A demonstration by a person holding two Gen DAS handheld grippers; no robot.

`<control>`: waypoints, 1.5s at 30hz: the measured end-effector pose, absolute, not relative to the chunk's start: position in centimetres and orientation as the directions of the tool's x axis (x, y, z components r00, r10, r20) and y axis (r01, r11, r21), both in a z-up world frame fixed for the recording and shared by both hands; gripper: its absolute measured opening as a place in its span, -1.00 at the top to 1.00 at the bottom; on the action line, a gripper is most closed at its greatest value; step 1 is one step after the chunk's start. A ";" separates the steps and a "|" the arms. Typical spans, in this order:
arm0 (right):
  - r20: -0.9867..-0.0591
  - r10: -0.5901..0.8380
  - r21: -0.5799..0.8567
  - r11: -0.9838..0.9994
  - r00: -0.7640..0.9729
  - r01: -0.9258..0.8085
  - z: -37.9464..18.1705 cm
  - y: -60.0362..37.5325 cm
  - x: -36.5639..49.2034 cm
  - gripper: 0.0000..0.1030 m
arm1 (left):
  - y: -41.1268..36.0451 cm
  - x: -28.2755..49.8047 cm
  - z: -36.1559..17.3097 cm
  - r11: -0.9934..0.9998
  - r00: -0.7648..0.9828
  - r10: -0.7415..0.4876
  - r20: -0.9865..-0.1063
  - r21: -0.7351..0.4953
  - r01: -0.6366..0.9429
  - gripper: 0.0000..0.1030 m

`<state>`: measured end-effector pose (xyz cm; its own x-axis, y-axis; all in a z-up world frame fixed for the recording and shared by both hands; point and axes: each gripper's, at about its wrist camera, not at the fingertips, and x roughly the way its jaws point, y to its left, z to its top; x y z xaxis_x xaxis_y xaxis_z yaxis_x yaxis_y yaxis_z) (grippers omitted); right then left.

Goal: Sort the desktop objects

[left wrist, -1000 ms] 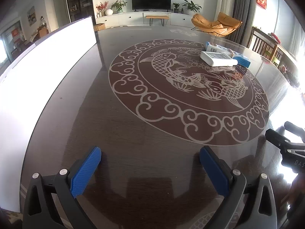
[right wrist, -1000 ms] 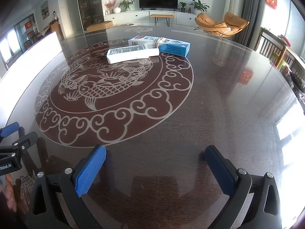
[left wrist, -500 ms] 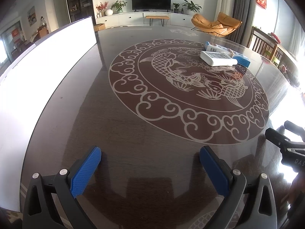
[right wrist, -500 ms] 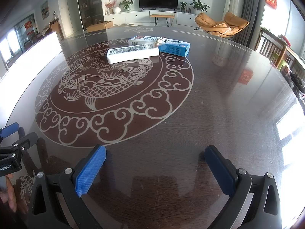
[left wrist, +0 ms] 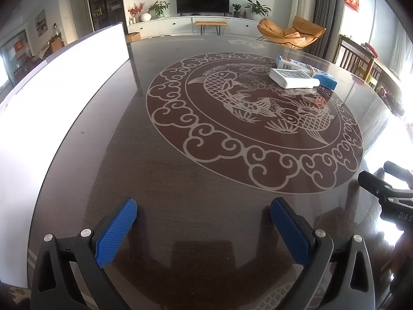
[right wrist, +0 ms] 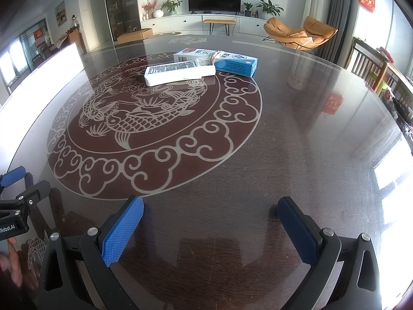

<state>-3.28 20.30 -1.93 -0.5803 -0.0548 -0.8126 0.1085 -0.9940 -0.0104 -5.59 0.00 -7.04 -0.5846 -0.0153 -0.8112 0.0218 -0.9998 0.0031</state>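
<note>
Grippers at near table edge: left gripper and right gripper, fingers spread wide, empty. White remote touching blue-and-white box, well beyond.

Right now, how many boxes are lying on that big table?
2. A white box lies on the fish pattern; a blue-and-white box lies just behind it, apparently touching. None seems hidden.

Bright daylight from the right-hand windows blows out the right rim of the glossy dark round glass tabletop and a tall white panel at left, with soft reflections on the glass, sharp focus, and heavy fisheye bending and dark corners.
</note>
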 end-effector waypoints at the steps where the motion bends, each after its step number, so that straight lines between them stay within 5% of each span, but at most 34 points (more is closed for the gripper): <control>1: -0.813 -0.055 -0.010 -0.994 -0.580 0.109 -1.9 20.3 -3.3 -1.00 | 0.0 -5.6 -7.0 -1.000 -0.584 -0.015 -0.811 0.004 0.022 -1.00; 33: -0.811 -0.061 -0.009 -0.993 -0.581 0.116 -1.9 20.3 -3.4 -1.00 | -1.6 -5.7 -7.0 -1.000 -0.583 -0.016 -0.812 0.000 0.028 -1.00; 39: -0.789 -0.066 -0.057 -0.982 -0.611 0.180 -0.3 20.7 -9.1 -1.00 | -1.7 -5.7 -7.0 -1.000 -0.584 -0.016 -0.812 -0.001 0.029 -1.00; 45: -0.724 -0.033 0.024 -0.999 -0.689 0.023 3.8 24.1 -21.2 -1.00 | -1.6 -5.7 -7.0 -1.000 -0.585 -0.018 -0.811 0.000 0.030 -1.00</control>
<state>-21.20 24.13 3.75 -0.6890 -0.0327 -0.7240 0.0226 -0.9995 0.0236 -5.69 -1.64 -6.97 -0.5849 -0.0177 -0.8109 0.0305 -0.9995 -0.0001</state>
